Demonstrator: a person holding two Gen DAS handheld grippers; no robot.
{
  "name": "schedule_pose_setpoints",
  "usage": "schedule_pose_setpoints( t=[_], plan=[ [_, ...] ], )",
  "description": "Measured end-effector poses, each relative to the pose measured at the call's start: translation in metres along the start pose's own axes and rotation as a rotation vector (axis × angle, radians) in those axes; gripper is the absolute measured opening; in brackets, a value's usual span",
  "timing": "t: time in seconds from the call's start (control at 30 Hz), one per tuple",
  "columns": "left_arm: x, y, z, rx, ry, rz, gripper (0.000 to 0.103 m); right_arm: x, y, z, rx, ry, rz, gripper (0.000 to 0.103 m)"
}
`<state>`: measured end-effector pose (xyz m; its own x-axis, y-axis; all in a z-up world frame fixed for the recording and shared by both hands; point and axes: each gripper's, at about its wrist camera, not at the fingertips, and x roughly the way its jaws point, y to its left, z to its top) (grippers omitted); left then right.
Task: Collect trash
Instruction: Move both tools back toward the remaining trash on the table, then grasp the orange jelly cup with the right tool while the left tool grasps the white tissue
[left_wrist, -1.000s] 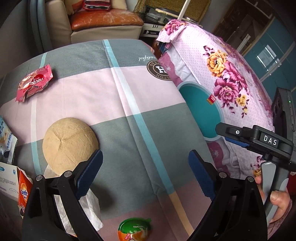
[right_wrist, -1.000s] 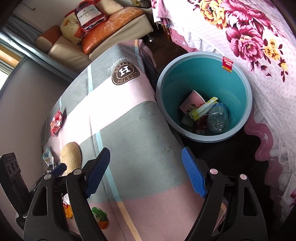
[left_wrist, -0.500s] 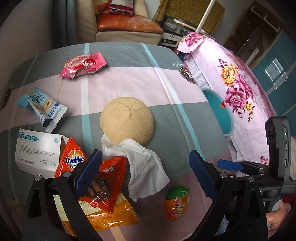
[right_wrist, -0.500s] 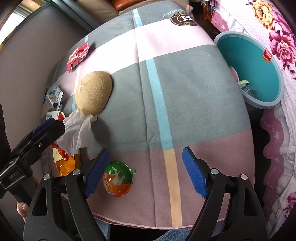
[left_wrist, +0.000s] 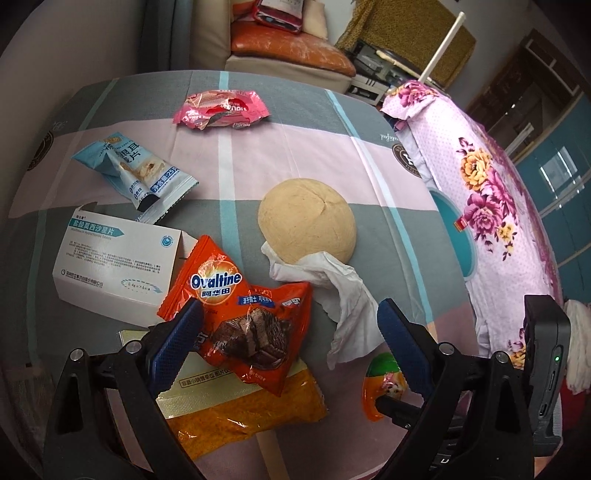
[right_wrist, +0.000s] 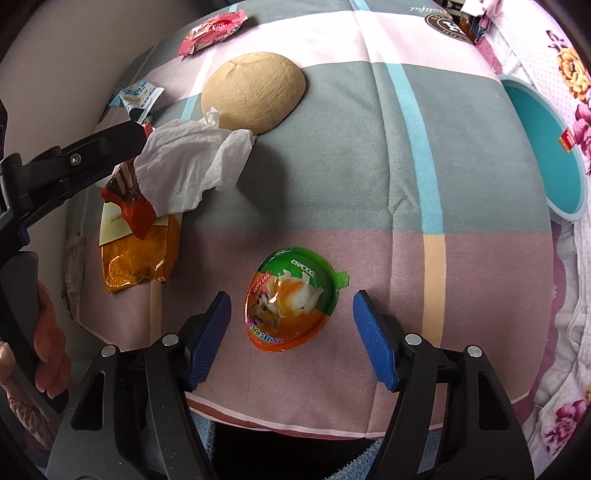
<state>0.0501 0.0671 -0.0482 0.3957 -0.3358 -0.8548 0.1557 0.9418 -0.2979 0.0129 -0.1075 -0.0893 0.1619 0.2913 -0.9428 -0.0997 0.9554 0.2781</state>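
Note:
My left gripper (left_wrist: 288, 347) is open, its jaws on either side of the orange Ovaltine wrapper (left_wrist: 243, 314), which lies on a yellow-orange packet (left_wrist: 247, 410). A crumpled white tissue (left_wrist: 343, 302) lies just right of it, against a tan coconut shell (left_wrist: 306, 221). My right gripper (right_wrist: 291, 332) is open, its jaws flanking a green and orange egg-shaped capsule (right_wrist: 291, 299), also in the left wrist view (left_wrist: 380, 384). The teal trash bin (right_wrist: 546, 147) stands off the table's right side.
A white medicine box (left_wrist: 110, 258), a light blue snack wrapper (left_wrist: 136, 173) and a pink wrapper (left_wrist: 221, 109) lie further back on the checked tablecloth (right_wrist: 369, 147). A floral bedspread (left_wrist: 498, 203) lies right of the bin. A sofa (left_wrist: 280, 40) stands behind the table.
Both grippers swung from the bin side back over the table and came lower. The left now frames the Ovaltine wrapper, the right frames the egg capsule. Both stay open.

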Motion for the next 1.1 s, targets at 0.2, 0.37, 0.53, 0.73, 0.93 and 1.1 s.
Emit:
schedule_pose_setpoints(
  t=[0.2,0.37,0.53,0.73,0.93,1.1],
  plan=[
    [-0.003,0.009,-0.001,-0.017,-0.005,0.021,0.095,0.003,0.004,-0.004,-0.041,-0.049,-0.026,0.05],
    [-0.001,-0.003,0.001,0.037,0.002,0.048,0.095,-0.015,-0.015,0.002,0.005,-0.103,-0.001,0.05],
    [0.011,-0.038,-0.003,0.181,0.008,0.093,0.095,-0.028,-0.039,0.009,0.069,-0.137,0.025,0.05],
    [0.037,-0.06,-0.005,0.288,0.015,0.171,0.093,-0.034,-0.062,0.01,0.129,-0.158,0.054,0.05],
    [0.053,-0.068,0.001,0.344,0.016,0.232,0.069,-0.037,-0.076,0.012,0.162,-0.17,0.071,0.05],
    [0.055,-0.071,0.0,0.36,0.028,0.232,0.044,-0.036,-0.086,0.015,0.18,-0.176,0.085,0.05]
  ],
)
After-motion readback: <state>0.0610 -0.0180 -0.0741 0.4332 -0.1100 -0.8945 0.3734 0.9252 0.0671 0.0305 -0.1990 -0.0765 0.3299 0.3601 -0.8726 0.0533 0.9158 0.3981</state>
